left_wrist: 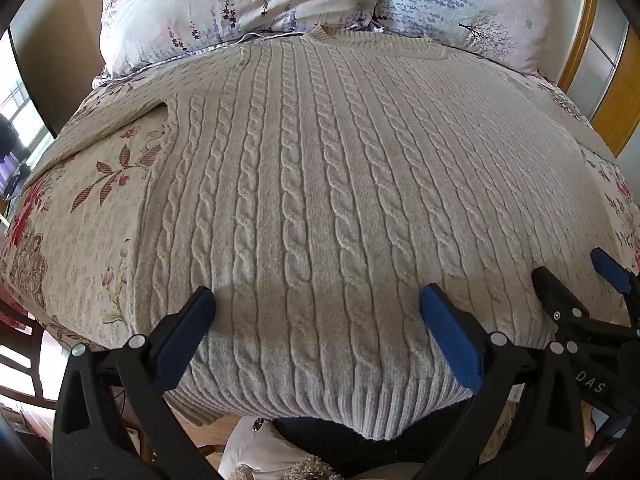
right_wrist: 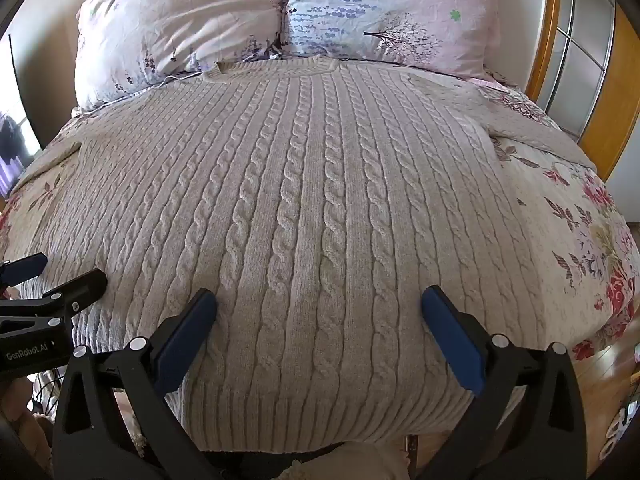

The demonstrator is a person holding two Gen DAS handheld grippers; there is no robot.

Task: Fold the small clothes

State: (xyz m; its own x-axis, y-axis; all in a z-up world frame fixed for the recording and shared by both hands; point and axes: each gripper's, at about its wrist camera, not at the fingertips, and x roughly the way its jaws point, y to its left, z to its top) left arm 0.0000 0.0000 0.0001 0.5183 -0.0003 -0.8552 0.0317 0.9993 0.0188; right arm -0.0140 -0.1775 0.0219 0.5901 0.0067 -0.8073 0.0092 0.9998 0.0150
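The sweater hides most of the bedspread beneath it. Its right sleeve runs off behind the right gripper in the left wrist view, so its cuff cannot be seen. The two pillows are cut off by the top edge. The wardrobe shows only as a strip at the right edge.

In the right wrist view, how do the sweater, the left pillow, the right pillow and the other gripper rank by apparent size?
1. Cable-knit sweater, clearly largest.
2. Left pillow and right pillow: they look alike, so I do not rank them.
3. Left gripper, smallest; it is cut off by the edge and near the camera, so its rank is unsure.
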